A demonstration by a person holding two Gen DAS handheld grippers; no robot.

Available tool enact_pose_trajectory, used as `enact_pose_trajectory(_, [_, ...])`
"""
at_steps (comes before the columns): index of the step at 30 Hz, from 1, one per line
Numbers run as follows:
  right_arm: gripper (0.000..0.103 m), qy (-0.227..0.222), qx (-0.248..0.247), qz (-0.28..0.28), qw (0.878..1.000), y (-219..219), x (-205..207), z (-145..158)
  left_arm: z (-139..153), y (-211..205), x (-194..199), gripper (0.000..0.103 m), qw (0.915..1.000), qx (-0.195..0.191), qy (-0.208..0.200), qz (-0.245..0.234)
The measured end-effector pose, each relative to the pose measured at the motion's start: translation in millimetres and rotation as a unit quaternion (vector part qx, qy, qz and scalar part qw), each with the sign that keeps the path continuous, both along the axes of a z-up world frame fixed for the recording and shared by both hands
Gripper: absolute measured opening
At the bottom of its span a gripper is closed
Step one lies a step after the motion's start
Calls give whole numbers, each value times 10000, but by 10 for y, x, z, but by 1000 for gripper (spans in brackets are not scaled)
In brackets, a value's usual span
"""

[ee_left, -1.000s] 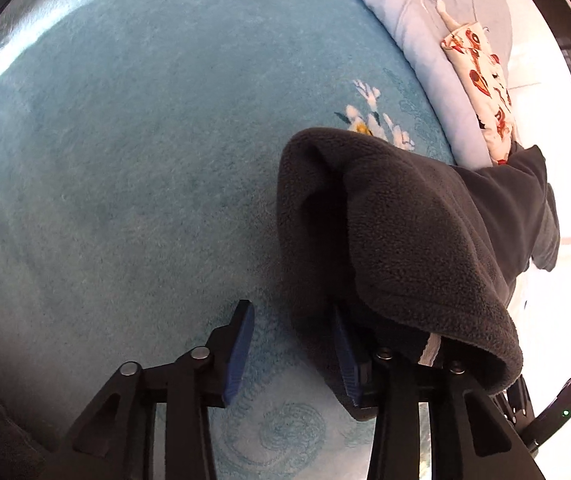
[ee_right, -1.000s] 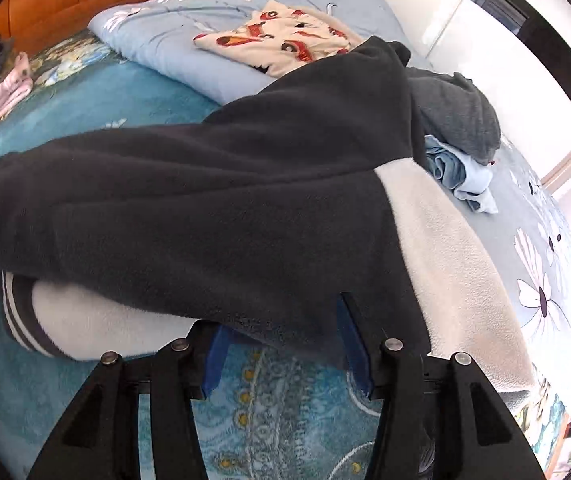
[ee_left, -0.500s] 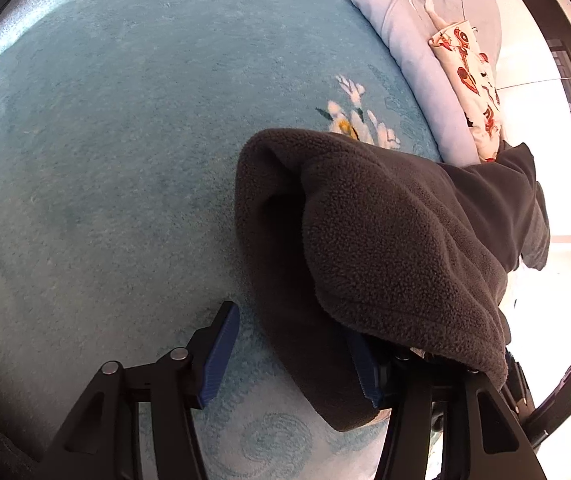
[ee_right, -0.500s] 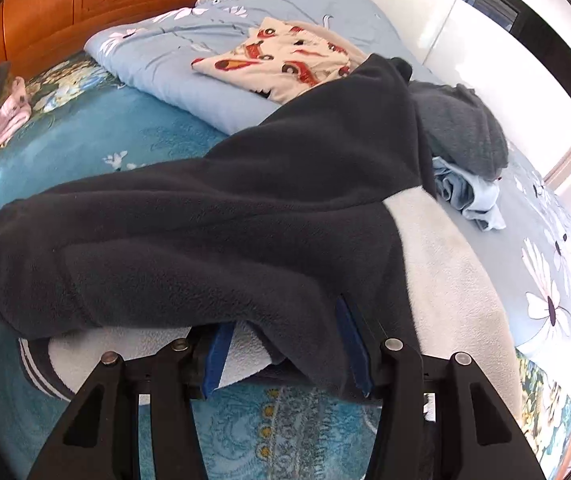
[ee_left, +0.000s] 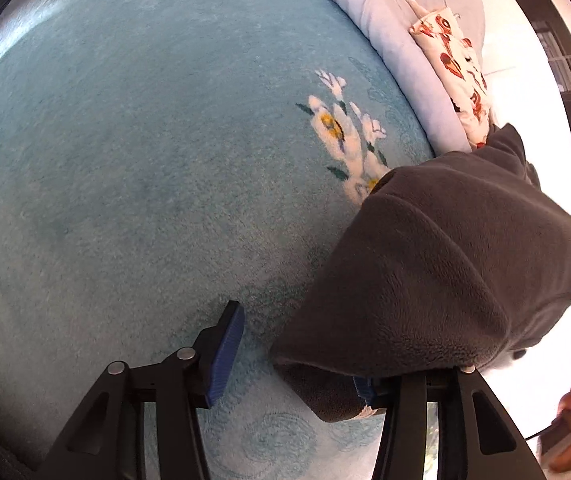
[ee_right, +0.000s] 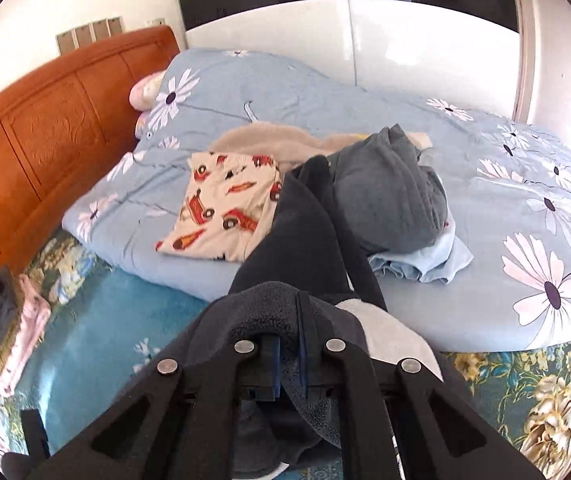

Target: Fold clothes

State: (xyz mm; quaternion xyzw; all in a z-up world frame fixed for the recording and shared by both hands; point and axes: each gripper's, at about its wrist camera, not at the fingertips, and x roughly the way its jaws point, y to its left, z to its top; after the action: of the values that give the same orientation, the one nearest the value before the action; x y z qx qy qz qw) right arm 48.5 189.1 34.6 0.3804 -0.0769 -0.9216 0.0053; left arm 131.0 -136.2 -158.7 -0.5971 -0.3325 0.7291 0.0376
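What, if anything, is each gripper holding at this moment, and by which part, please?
The right gripper is clamped on a fold of the dark fleece garment near its edge. The left gripper holds nothing; the fleece only drapes over one finger.

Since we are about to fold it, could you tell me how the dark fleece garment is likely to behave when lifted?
Probably floppy: the dark fleece garment sags from the shut right hand-held gripper. Likely light but bulky, given its thick pile. Unlikely to slip, since the fuzzy cloth bunches around the pads.

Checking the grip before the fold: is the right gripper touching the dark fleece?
Touching. The right wrist view shows the right gripper shut, with the dark fleece pinched between its pads.
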Motion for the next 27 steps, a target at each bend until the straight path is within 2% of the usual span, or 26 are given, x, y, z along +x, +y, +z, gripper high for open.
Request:
enact_pose_trajectory(3, [7,136,-161,-36,9998,58,-41,170,119,163,-41,51,9974,-494,309,-421])
enact_pose_trajectory(4, [7,162,-177,-52,9997,87,-18,209,169,212,-45,45,9951,-678,447,-558])
enact_pose_trajectory(5, [7,190,-200,-57,9996,111,13,250,222,252,-48,29,9926,-823,583,-678])
enact_pose_trajectory(7, [7,267,-269,-63,9993,149,86,342,327,317,-64,11,9873,-1025,850,-866])
enact_pose_trajectory(8, [7,330,-293,-55,9990,161,133,399,390,345,-74,7,9846,-1102,1003,-912])
enact_pose_trajectory(13, [6,749,-209,-32,9970,208,382,758,880,352,-70,6,9679,-1566,1771,-849])
enact_pose_trajectory(16, [6,1044,-239,-86,9942,277,537,1000,1340,285,-67,6,9548,-1800,2248,-734])
enact_pose_trajectory(19, [6,1343,-264,-153,9905,352,702,1262,1918,253,-47,6,9334,-2100,2822,-704])
enact_pose_trajectory(22, [6,1726,-304,-186,9843,448,907,1582,2557,251,68,6,9015,-2497,3480,-627])
enact_pose_trajectory(25, [6,2194,-273,-145,9751,522,1210,1944,3141,182,264,6,8762,-2638,4006,-477])
enact_pose_trajectory(27, [6,2474,-267,-63,9685,552,1461,2164,3531,106,528,6,8576,-2715,4351,-374])
